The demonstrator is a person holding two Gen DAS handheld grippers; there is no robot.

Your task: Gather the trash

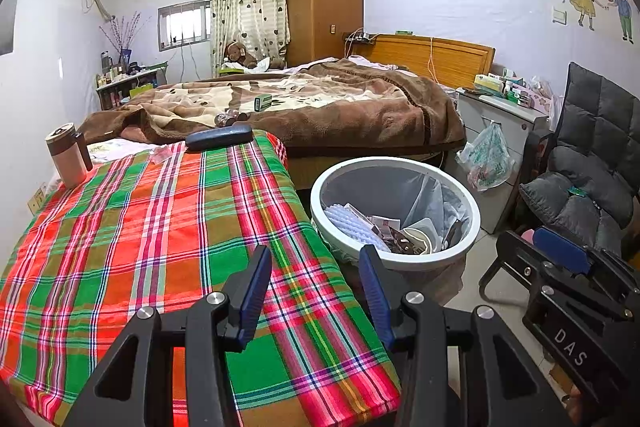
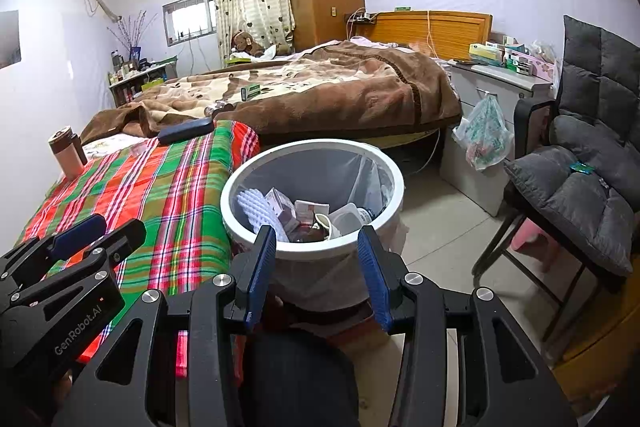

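1. My left tool point(image 1: 316, 291) hangs released over the plaid-covered surface point(image 1: 160, 227), nothing between its fingers
2. My right tool point(image 2: 316, 279) is released too, empty
3. The trash bin point(image 2: 240, 183) stands on the floor beside the surface, boxes and wrappers inside

White letters "DAS" run along the black body of the right gripper point(image 1: 560, 255), seen from the left wrist view. "GenRobot.AI" is printed in pale type on the black body of the left gripper point(image 2: 86, 239), seen from the right wrist view. Other packaging print is too small to read.
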